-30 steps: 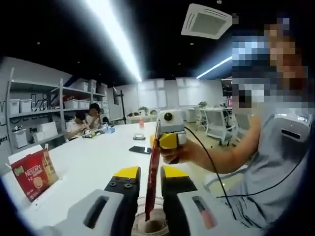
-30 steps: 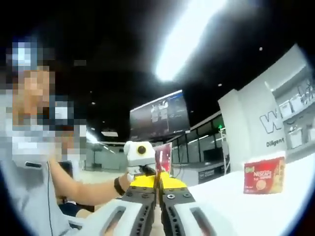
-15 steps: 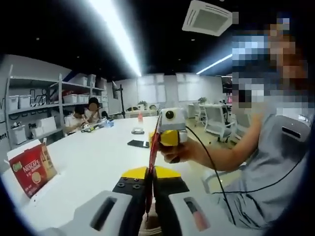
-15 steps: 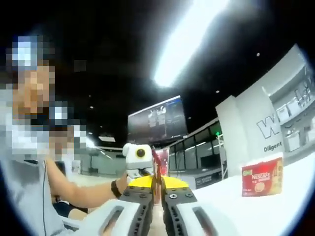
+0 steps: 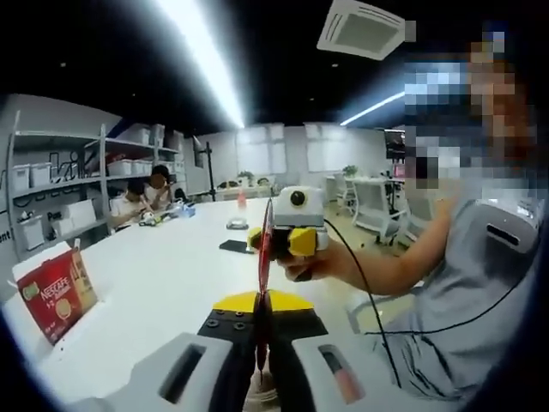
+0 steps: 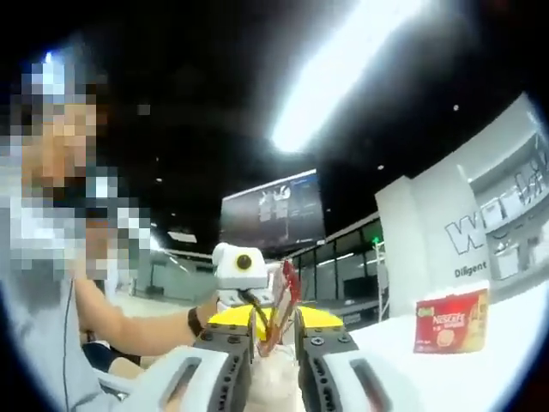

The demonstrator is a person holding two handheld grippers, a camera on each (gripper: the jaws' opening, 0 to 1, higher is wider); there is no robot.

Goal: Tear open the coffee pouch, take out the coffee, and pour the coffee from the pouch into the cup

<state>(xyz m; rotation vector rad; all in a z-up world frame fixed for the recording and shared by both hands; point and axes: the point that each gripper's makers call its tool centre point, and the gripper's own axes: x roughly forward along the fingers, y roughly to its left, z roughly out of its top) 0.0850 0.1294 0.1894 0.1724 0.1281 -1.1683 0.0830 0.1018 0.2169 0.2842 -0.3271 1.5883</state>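
Pouch pinched in left gripper, seemingly upright.

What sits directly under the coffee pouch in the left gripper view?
Below the coffee pouch, held shut in the left gripper, a sliver of a cup rim shows between the jaws. The jaws cover the rest of the cup, so its contents cannot be seen.

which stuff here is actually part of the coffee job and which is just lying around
Part of the job:
- coffee pouch, clamped in the left hand-held gripper
- right hand-held gripper, jaws apart around the pouch's other end
- cup under the pouch

Just lying about:
- Nescafe box
- phone
- shelf bins
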